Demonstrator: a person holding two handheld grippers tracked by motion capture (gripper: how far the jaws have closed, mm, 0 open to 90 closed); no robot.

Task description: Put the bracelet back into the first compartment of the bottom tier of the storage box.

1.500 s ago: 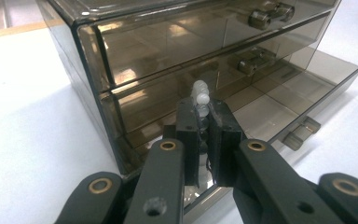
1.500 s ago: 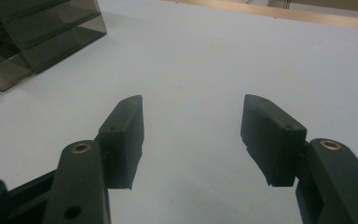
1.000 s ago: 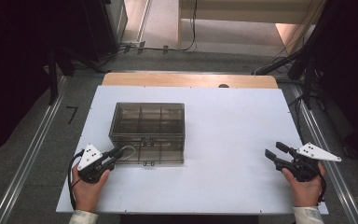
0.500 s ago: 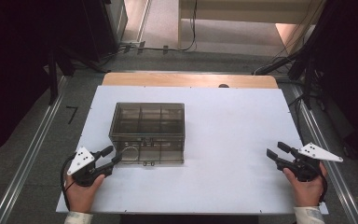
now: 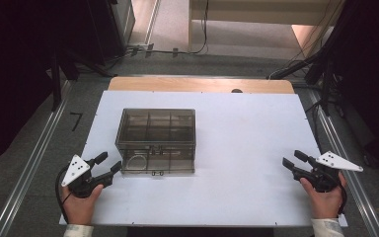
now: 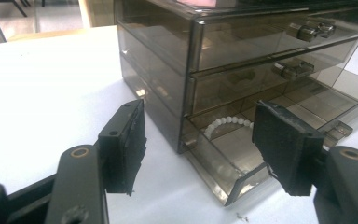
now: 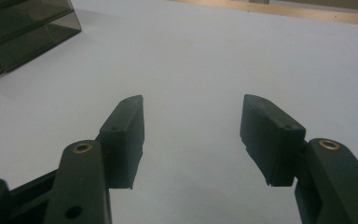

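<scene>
L tool [image 5: 107,164] jaws just opened, empty, 8 o'clock of smoky clear plastic drawer box [image 5: 157,132] at counter [image 5: 256,148] centre-left | bottom drawer [image 6: 242,163] out w/ white bead bracelet [image 6: 226,123] inside; closing left | R tool [image 5: 292,159] wide, empty, 4 o'clock

The drawer box [image 5: 157,140] blocks the table's [image 5: 246,143] left-centre; its right half lies open.

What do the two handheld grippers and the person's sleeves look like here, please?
Both the left gripper and the right gripper are black, with two flat-padded jaws, brass-coloured rivets and a white three-cornered plate on top. A black cable loops from the left one. Pale cuffs show at both wrists.
</scene>
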